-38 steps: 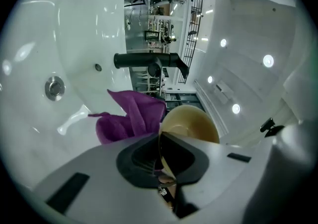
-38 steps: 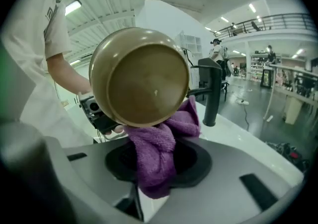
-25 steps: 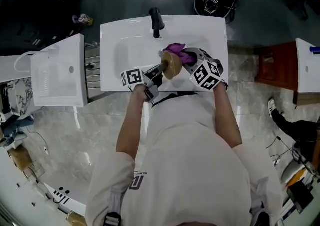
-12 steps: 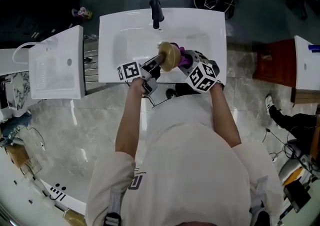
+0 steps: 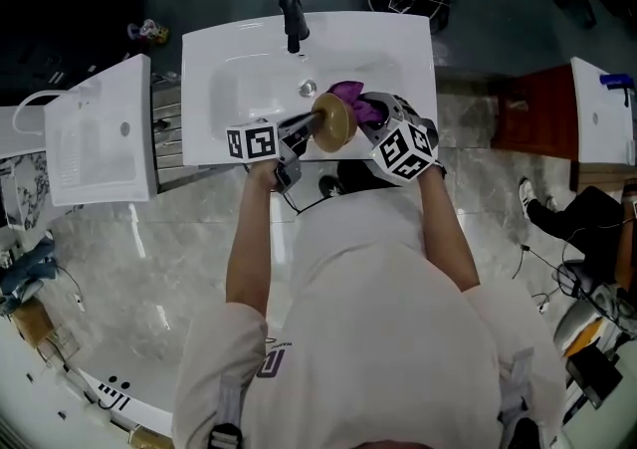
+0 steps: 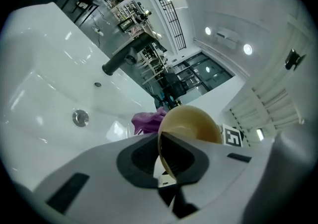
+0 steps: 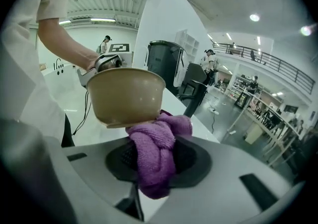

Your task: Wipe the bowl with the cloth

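In the head view I see the bowl tipped on its side over the sink, between my left gripper and right gripper. The cloth sits just behind it. In the left gripper view, my jaws are pinched on the bowl's rim. In the right gripper view, my jaws clamp the bunched cloth, which touches the bowl's outside near its base.

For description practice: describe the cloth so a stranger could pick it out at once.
Find the white sink. Over its basin, the right gripper holds a bunched cloth against a tan bowl. It alone is purple and terry-textured.
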Demonstrator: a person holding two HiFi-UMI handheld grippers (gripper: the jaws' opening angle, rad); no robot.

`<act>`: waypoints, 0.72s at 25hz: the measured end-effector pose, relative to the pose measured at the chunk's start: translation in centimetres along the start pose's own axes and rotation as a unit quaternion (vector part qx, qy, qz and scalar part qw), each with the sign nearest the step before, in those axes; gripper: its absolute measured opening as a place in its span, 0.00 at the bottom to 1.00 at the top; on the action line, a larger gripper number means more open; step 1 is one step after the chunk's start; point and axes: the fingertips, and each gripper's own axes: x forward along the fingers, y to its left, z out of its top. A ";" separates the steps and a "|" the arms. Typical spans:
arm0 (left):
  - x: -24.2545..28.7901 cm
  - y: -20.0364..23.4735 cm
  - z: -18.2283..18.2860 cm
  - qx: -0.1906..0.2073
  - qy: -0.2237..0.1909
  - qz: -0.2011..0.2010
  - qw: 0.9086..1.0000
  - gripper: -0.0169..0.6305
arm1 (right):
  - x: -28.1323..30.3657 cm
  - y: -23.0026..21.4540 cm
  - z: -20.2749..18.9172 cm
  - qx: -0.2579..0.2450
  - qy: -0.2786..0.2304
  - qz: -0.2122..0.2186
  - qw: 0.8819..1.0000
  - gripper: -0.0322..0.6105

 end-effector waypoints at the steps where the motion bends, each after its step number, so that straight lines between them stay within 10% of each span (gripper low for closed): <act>1: 0.2 0.1 -0.1 0.009 0.008 0.005 1.000 0.05 | -0.1 0.1 -0.3 -0.007 0.008 -0.004 1.000 0.21; 5: 0.0 1.8 -0.7 0.057 0.048 0.058 0.996 0.05 | -0.5 0.7 -1.4 -0.024 0.032 -0.018 0.999 0.21; 8: -0.8 4.9 -1.2 0.127 0.087 0.156 0.976 0.05 | -1.2 0.3 -1.0 -0.007 0.015 -0.025 1.000 0.21; 18: -6.1 9.6 1.5 0.129 -0.063 0.360 0.922 0.05 | 0.9 -0.7 -1.3 0.209 -0.022 -0.031 0.977 0.22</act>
